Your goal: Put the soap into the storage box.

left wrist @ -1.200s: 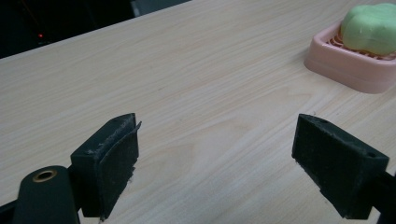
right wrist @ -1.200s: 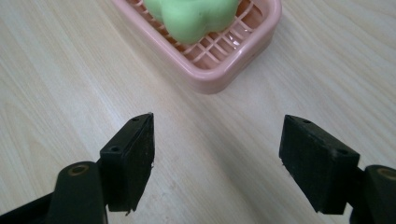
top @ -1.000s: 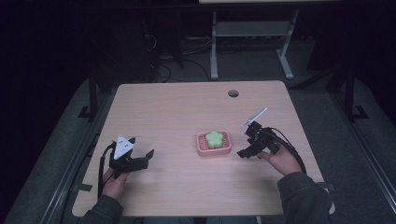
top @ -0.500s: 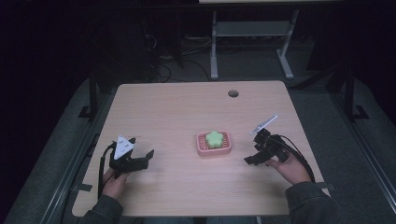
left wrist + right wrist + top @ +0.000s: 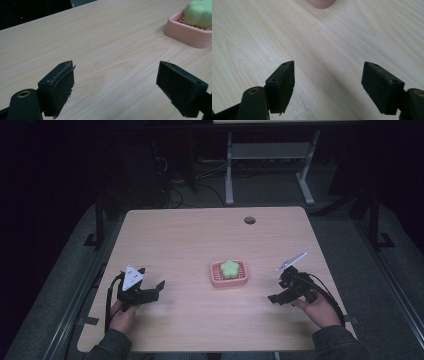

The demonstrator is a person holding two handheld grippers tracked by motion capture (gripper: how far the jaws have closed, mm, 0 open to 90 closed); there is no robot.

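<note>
Writing: no brand, label or lettering can be read on any item.
Table point(image 5: 200, 240): pale wood-grain top, round cable hole point(image 5: 249, 220) near the far edge.
Room: dark; grey floor, cables and a metal frame stand point(image 5: 270, 155) behind the table.
Soap dish point(image 5: 228, 273): pink, near the table's middle, between the two grippers and well apart from both.
Soap point(image 5: 229, 268): green, flower-shaped, lying in the dish.
Left gripper point(image 5: 120, 87): jaws spread wide over bare table, holding nothing; dish seen at upper right of its view.
Right gripper point(image 5: 328, 86): jaws spread wide over bare table, holding nothing; dish edge at top of its view.
</note>
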